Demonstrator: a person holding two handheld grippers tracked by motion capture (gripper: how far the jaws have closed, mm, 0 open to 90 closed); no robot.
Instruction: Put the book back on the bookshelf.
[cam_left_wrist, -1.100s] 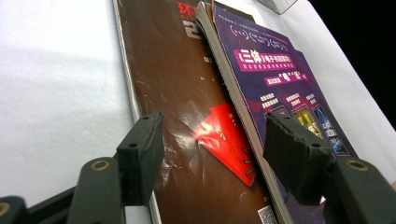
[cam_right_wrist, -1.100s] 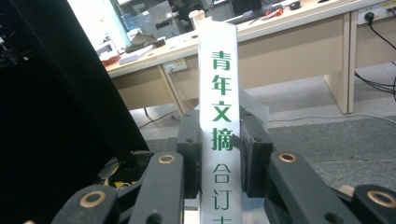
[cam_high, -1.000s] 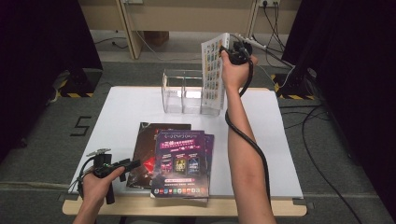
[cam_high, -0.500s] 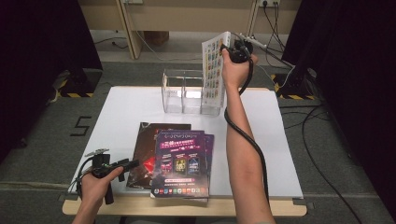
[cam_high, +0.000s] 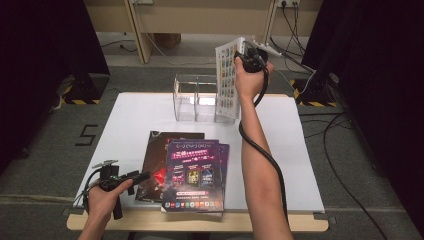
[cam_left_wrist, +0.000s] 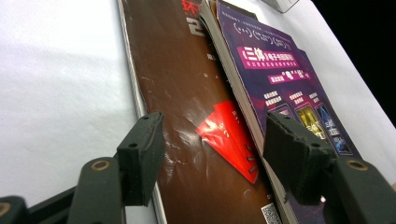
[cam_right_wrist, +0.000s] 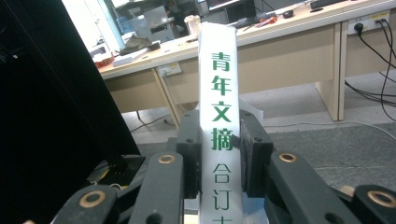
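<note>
Right gripper (cam_high: 248, 54) holds a thick white-covered book with a grid of small coloured pictures on its face (cam_high: 228, 80), raised upright over the right end of the clear acrylic three-slot file holder (cam_high: 196, 99) at the far side of the white table (cam_high: 290, 150). The book's lower edge looks to be at or just inside the rightmost slot; the high view is too coarse to tell whether it has entered.

Handling: bound volume, fairly heavy for a one-point grip, stiff along the spine but the covers are glossy and likely slippery. Best hold is across the white spine with green printed characters (cam_right_wrist: 220, 135), near an end, as done here; a grip on loose pages would let it fan open.

Jaws, right: part closed, both pads pressed flat on either side of the spine, book clamped between them.

Jaws, left: left gripper (cam_left_wrist: 212, 158) rests low at the near left of the table, jaws standing well apart with nothing between the pads. They straddle the near edge of a dark brown glossy magazine with a red patch (cam_left_wrist: 187, 121), not touching it as far as I can judge. A purple-covered magazine (cam_left_wrist: 280, 79) lies on top of it, offset right.
</note>
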